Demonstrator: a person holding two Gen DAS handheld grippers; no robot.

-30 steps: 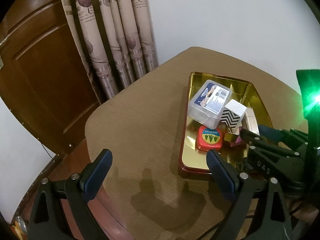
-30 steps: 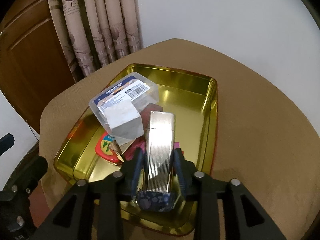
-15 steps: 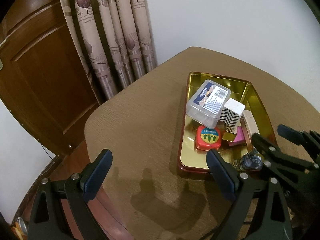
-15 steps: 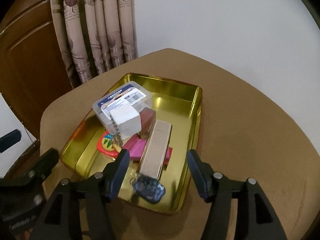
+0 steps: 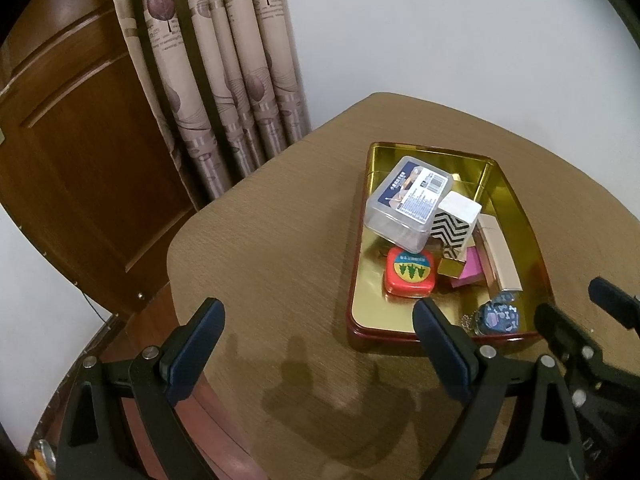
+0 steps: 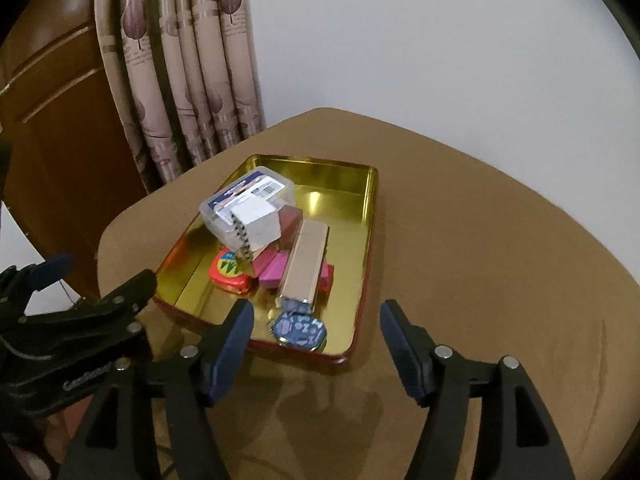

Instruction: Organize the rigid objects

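My right tool [image 6: 316, 340] is opening, empty, near the gold tin tray [image 6: 366, 240]; my left tool [image 5: 318, 344] stands open above the table [image 5: 272, 240].

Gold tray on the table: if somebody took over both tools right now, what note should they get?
Left tool: open, empty, over bare table.
Right tool: jaws opening, nothing between them, near the gold tray.
In the tray: clear plastic box, white zigzag box, red tin, pink blocks, long ribbed silver case, blue patterned tag.
Done: every item in view is in the tray.
Left: nothing visible outside it.
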